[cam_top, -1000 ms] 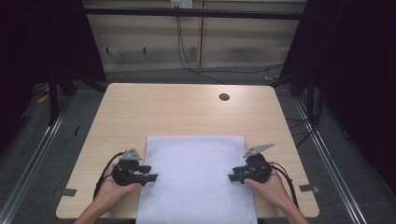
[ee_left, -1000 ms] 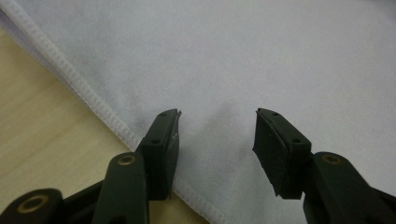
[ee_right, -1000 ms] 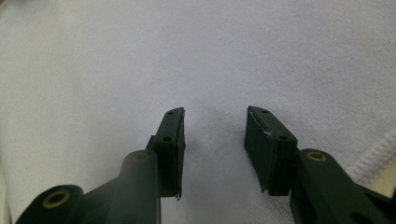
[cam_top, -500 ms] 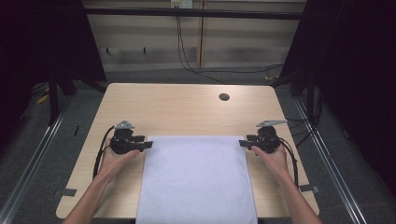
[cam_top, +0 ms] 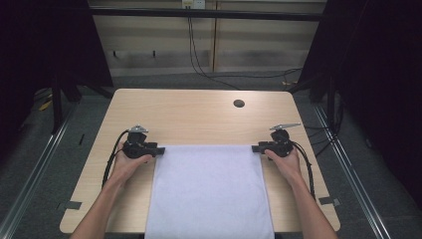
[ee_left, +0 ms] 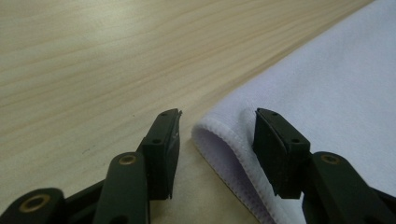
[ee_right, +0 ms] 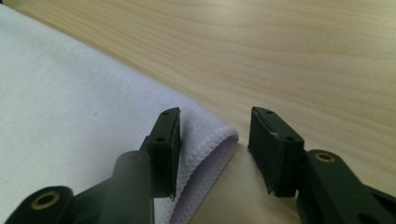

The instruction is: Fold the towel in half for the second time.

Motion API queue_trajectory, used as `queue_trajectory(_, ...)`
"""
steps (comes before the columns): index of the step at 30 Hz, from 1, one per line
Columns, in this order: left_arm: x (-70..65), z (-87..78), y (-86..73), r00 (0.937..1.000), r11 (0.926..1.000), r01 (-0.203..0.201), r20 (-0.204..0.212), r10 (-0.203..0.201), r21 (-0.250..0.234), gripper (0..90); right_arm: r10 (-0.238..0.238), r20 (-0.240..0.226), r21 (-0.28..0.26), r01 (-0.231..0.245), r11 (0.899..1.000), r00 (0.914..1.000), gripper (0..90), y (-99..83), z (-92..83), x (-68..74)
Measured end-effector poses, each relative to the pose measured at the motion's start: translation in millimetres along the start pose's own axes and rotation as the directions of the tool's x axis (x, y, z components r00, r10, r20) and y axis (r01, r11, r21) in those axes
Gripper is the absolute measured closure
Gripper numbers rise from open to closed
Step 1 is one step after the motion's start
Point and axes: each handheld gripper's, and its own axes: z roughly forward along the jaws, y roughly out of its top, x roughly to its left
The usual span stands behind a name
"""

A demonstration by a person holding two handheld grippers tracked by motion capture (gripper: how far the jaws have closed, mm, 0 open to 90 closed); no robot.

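Note:
A white cloth (cam_top: 209,194) lies flat on the wooden table (cam_top: 199,114) and hangs over its near edge. My left gripper (cam_top: 160,149) sits at the cloth's far left corner and my right gripper (cam_top: 256,148) at its far right corner, both pointing inward. In the left gripper view the hemmed corner of the cloth (ee_left: 336,70) curls up between the jaws of the left gripper (ee_left: 217,116); the pads stand apart from it. The right gripper (ee_right: 215,114) likewise straddles a raised corner of the cloth (ee_right: 70,93) without pressing. Both pairs of jaws have just been closing.
A dark round hole (cam_top: 239,103) marks the table's far right part. Grey tape pieces (cam_top: 72,204) stick near the front corners. Cables (cam_top: 209,59) run across the floor behind the table, and metal rails (cam_top: 30,189) flank it.
Both hands moved away from the person along the cloth's side edges, from its near part to its far corners. The cloth itself has stayed in place.

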Motion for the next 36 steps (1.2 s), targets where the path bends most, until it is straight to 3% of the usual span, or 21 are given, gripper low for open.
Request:
queue_trajectory(4, 1.7, 2.5, 1.0, 1.0, 1.0, -0.004, -0.002, 0.004, -0.004, 51.6, -0.054, 0.0, 0.028, 0.054, 0.998, 0.9986, 60.6, 1.7, 1.1, 4.3)
queue_trajectory(6, 1.4, 3.9, 0.5, 1.0, 0.9999, -0.007, 0.003, 0.007, -0.015, 53.9, -0.058, 0.004, 0.029, 0.058, 0.998, 0.9983, 63.3, 1.8, 1.6, 5.3)
queue_trajectory(8, 1.3, 5.8, -1.1, 0.9993, 0.9997, -0.003, 0.037, 0.004, -0.025, 64.8, -0.049, -0.007, 0.022, 0.049, 0.999, 0.9988, 68.0, 1.2, 2.1, 3.7)
queue_trajectory(11, 0.8, 6.1, -1.7, 0.9993, 0.9996, -0.02, 0.032, 0.021, -0.021, 74.3, -0.046, -0.021, 0.02, 0.046, 0.999, 0.9987, 76.6, 0.3, 3.1, 3.5)
queue_trajectory(16, 3.2, 2.9, -3.3, 0.9976, 0.9993, 0.028, 0.065, -0.026, -0.026, 84.4, -0.054, -0.035, 0.027, 0.055, 0.998, 0.9979, 83.3, -0.5, 2.9, 6.1)
queue_trajectory(22, 1.2, -8.6, -0.6, 0.9979, 0.9985, 0.008, 0.064, -0.004, -0.054, 85.4, -0.051, -0.062, -0.025, 0.05, 0.998, 0.9968, 86.1, 1.9, -11.8, 4.1)
queue_trajectory(29, 0.4, -22.0, 8.4, 0.9972, 0.9911, 0.037, 0.068, -0.029, -0.127, 85.5, -0.083, -0.058, -0.087, 0.078, 0.993, 0.9948, 86.3, 21.2, -33.4, 12.5)
queue_trajectory(33, 1.5, -30.1, 20.9, 0.9974, 0.9877, 0.038, 0.066, -0.029, -0.151, 85.4, -0.099, -0.053, -0.115, 0.092, 0.989, 0.9937, 86.3, 35.6, -44.0, 15.7)
queue_trajectory(36, 0.2, -38.4, 37.1, 0.9988, 0.9849, 0.01, 0.048, -0.002, -0.173, 85.4, -0.112, -0.04, -0.14, 0.105, 0.985, 0.9929, 86.3, 46.3, -52.1, 16.6)
